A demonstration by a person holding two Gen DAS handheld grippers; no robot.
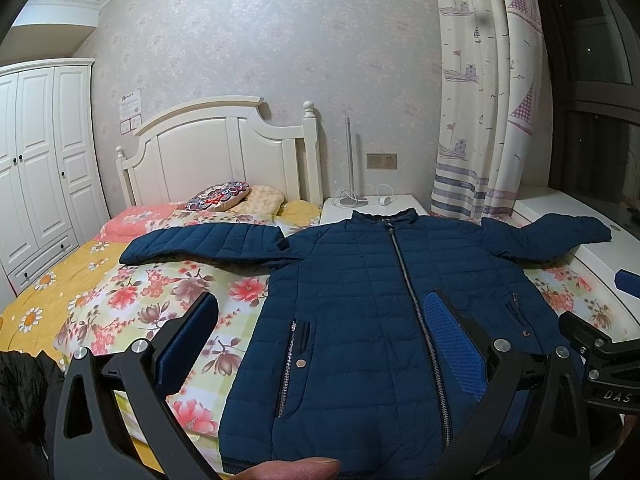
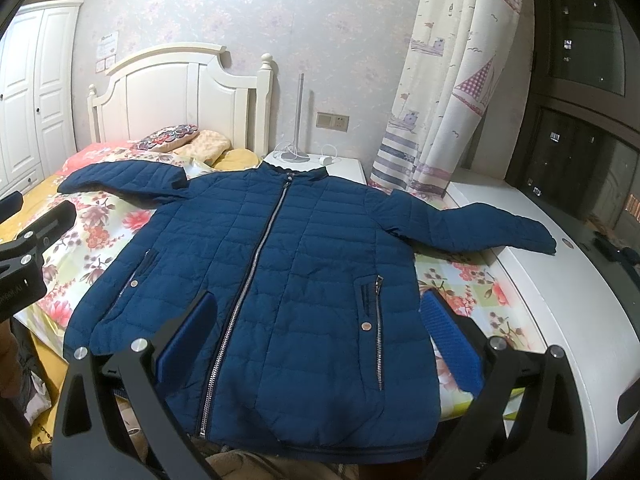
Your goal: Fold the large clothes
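Observation:
A dark blue quilted jacket [image 1: 360, 300] lies flat, front up and zipped, on the floral bedspread [image 1: 160, 300], both sleeves spread out sideways. It also shows in the right wrist view [image 2: 280, 280]. My left gripper [image 1: 324, 312] is open and empty, held above the jacket's lower left part. My right gripper [image 2: 316, 312] is open and empty above the jacket's lower hem. The right sleeve [image 2: 500, 228] lies partly on a white ledge [image 2: 560, 300].
A white headboard [image 1: 224, 152] and pillows [image 1: 224, 198] stand at the far end. A white nightstand [image 1: 372, 204] with a lamp and cables is behind the collar. Curtains [image 1: 480, 120] hang right. A wardrobe [image 1: 36, 160] stands left. A dark garment [image 1: 24, 380] lies lower left.

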